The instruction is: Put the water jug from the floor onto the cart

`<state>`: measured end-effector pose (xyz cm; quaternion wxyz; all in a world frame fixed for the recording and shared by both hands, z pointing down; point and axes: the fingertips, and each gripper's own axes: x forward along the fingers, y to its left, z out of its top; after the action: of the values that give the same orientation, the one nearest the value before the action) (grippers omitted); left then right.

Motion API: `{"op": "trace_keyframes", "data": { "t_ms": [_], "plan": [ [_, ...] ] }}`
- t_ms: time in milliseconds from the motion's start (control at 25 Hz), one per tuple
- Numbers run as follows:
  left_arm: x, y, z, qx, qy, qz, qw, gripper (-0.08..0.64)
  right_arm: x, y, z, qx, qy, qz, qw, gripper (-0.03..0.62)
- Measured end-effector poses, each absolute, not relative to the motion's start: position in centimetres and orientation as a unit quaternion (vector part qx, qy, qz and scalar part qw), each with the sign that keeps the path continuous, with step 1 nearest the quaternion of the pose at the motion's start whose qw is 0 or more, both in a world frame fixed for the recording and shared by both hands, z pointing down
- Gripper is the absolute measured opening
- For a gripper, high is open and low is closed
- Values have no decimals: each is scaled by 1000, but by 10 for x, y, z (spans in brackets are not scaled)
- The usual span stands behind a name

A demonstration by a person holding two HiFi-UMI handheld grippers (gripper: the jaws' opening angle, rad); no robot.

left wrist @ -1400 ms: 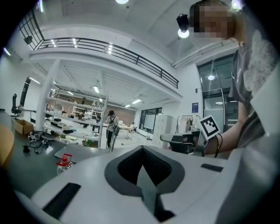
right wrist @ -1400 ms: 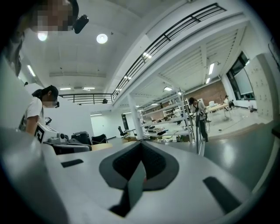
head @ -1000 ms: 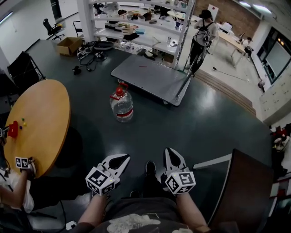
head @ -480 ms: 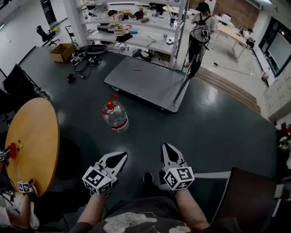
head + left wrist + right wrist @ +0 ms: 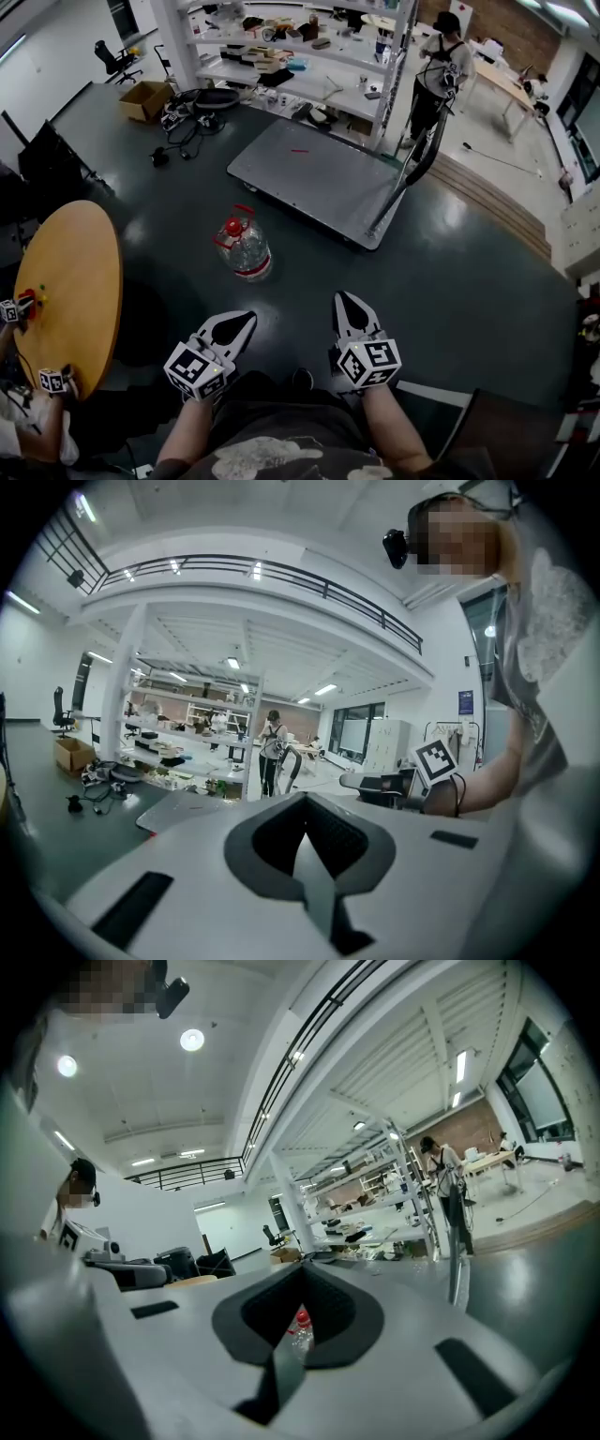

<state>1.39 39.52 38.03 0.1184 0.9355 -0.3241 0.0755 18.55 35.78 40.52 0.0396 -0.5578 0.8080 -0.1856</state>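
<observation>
The dark floor (image 5: 450, 272) carries a flat grey platform cart (image 5: 314, 178), its deck bare and its push handle (image 5: 398, 192) rising at the right end. A white shelf rack (image 5: 291, 56) loaded with clutter stands just behind the cart. A round wooden table (image 5: 70, 281) is well to the cart's left, nearer the camera. A person in a white top (image 5: 441, 70) stands beyond the cart's handle end, and a cardboard box (image 5: 145, 100) lies off its far left corner.

The water jug (image 5: 246, 248), clear with a red cap and red label band, stands upright on the floor just in front of the cart's near left corner, the same spot as a second ago, apart from the cart.

Both grippers have drawn closer to the jug than they were a second ago, though they are well short of it. The left gripper (image 5: 246, 321) and the right gripper (image 5: 343, 302) point towards the cart, each with jaws pressed together on nothing, as before.
</observation>
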Motion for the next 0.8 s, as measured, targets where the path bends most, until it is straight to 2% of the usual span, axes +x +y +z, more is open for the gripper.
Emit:
{"op": "trace_keyframes", "data": {
  "t_ms": [440,800],
  "plan": [
    [-15,312,401,935,-325,58,131,2,149,281,411,-547,818,-178,9,-11],
    [-68,203,415,936,-315,49,150,2,92,168,416,-549,814,-189,-7,-11]
  ]
}}
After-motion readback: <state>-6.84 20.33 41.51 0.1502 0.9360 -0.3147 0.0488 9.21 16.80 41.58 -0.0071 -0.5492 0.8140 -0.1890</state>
